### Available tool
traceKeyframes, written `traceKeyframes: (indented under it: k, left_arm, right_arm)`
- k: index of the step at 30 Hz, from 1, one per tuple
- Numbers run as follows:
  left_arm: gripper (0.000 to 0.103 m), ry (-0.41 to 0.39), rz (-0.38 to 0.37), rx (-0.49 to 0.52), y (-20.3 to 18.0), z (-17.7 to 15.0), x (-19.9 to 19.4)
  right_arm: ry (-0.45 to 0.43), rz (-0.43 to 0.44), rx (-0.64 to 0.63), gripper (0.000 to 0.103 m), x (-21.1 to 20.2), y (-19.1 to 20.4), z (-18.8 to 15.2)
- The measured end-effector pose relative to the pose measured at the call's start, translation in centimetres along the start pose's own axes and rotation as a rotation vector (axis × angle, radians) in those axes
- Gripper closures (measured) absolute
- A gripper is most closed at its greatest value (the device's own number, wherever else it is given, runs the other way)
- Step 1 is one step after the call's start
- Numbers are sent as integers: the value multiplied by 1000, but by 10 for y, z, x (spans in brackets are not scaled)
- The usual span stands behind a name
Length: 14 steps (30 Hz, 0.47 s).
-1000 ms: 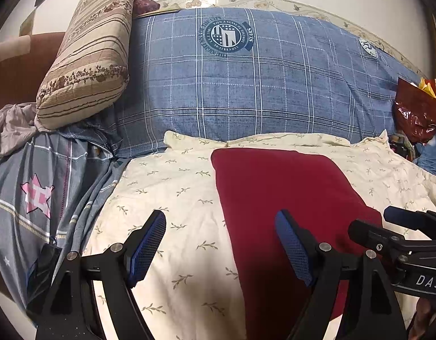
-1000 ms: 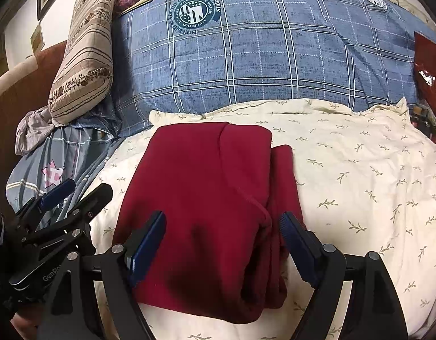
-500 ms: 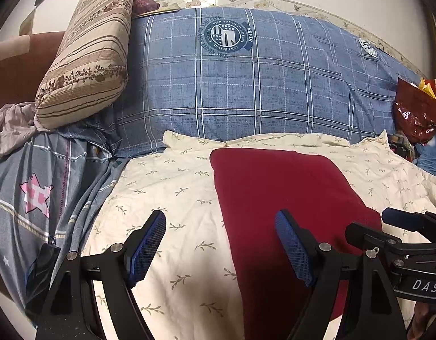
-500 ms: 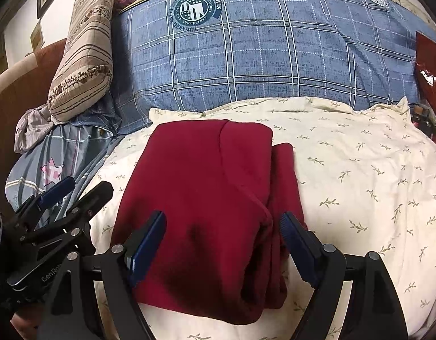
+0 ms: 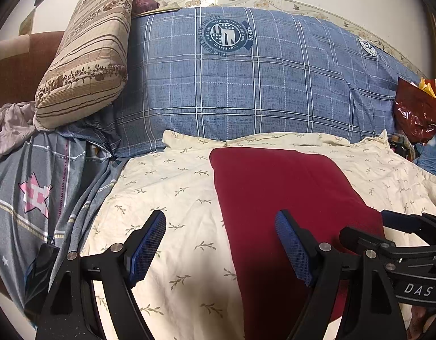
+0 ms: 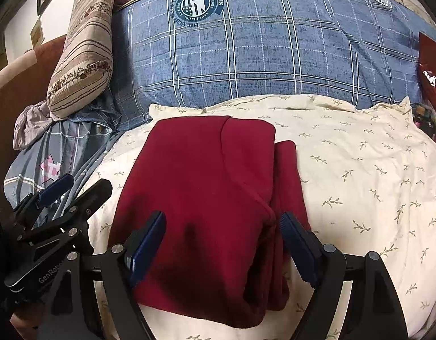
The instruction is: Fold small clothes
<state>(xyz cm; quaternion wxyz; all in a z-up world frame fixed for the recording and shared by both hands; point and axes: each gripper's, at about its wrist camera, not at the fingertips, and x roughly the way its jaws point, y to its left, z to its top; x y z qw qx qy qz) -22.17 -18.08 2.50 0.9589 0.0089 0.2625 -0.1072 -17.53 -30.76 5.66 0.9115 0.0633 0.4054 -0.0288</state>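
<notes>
Nothing has shifted since the earlier frames: both grippers hold the same places over the bed. The left gripper (image 5: 220, 246) stands with its blue-padded jaws spread wide and empty, over the left edge of the dark red folded fleece garment (image 6: 206, 198). That garment lies flat on the cream sheet printed with small leaf sprigs (image 6: 359, 170), a narrower folded layer showing along its right side. The right gripper (image 6: 222, 243) is likewise wide open above the garment's near end, gripping nothing; whether its pads brush the cloth cannot be told.

White letters "DAS" show on the right gripper's black body in the left view, cut off by the frame; "GenRob" shows on the left gripper's body in the right view, the rest hidden. The blue checked pillow (image 5: 246, 90) carries a round navy crest whose ring reads partly "WITH A SENSE OF HISTORY". A striped beige cushion (image 5: 87, 53) leans beside it. A shiny red bag (image 5: 416, 113) at the right edge is cropped.
</notes>
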Motion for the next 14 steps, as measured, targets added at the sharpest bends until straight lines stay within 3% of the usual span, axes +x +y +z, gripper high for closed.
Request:
traceKeyframes:
  k: [10, 14]
  left_arm:
    - [23, 5, -15, -5, 1, 1, 4]
    - [23, 25, -25, -64, 21, 5, 11]
  right_arm:
    - [3, 2, -2, 19, 3, 1, 0]
    - [-15, 5, -5, 19, 2, -6, 4]
